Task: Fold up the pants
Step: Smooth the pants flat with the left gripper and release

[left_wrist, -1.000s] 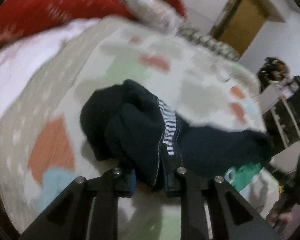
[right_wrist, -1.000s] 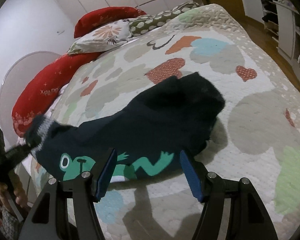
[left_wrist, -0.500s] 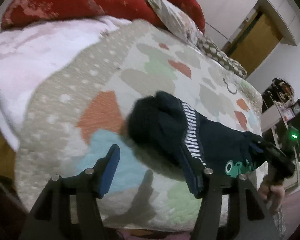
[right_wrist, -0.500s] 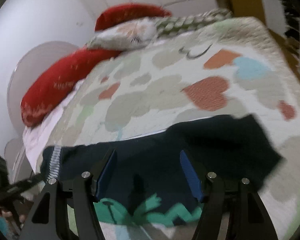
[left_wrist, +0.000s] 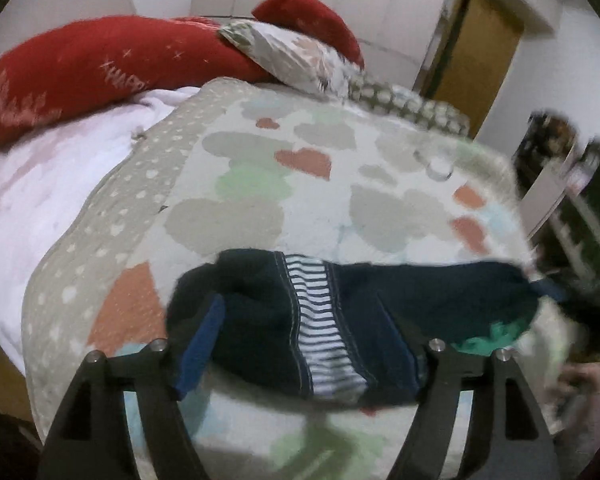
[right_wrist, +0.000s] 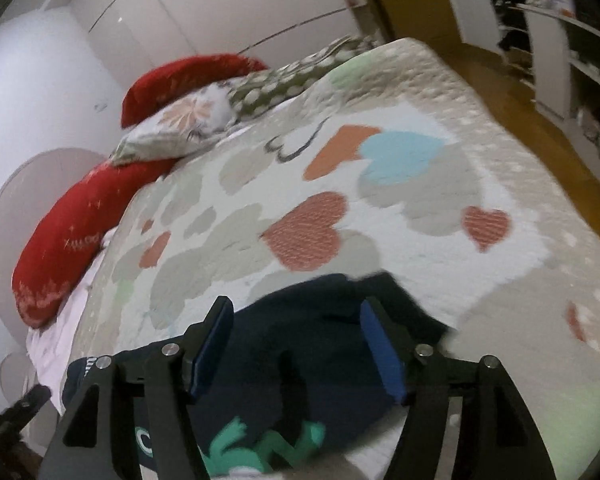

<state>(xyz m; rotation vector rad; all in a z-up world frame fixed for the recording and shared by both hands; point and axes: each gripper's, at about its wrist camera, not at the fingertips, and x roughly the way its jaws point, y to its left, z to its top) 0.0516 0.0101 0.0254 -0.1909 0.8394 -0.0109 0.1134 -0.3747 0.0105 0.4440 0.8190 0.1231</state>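
A: What do the pants [left_wrist: 324, 320] look like?

B: Dark navy, small, bunched into a soft heap at one end. A white-and-navy striped waistband [left_wrist: 320, 328] runs across them, with pale stitching on either side, and there is a green cartoon print [right_wrist: 260, 446] on the cloth nearer the other end. They lie on the quilt [left_wrist: 260, 184] of a bed, a pale cover with grey, orange, green and blue hearts, close to its near edge.

A: And the left tongs [left_wrist: 304, 340]?

B: Its jaws are opening and stand wide. The waistband end of the pants lies in the gap between the blue pads, but the pads are not pressing on it; the left pad sits just at the edge of the heap, the right one over the navy cloth.

A: The right tongs [right_wrist: 300, 344]?

B: Also spread wide, holding nothing. It hangs over the other end of the pants, with the navy cloth seen between and below the pads and the green print just under the frame.

A: Anything behind?

B: Red pillows [right_wrist: 80, 224] and a flowered pillow [right_wrist: 180, 128] at the head of the bed, well away from the pants
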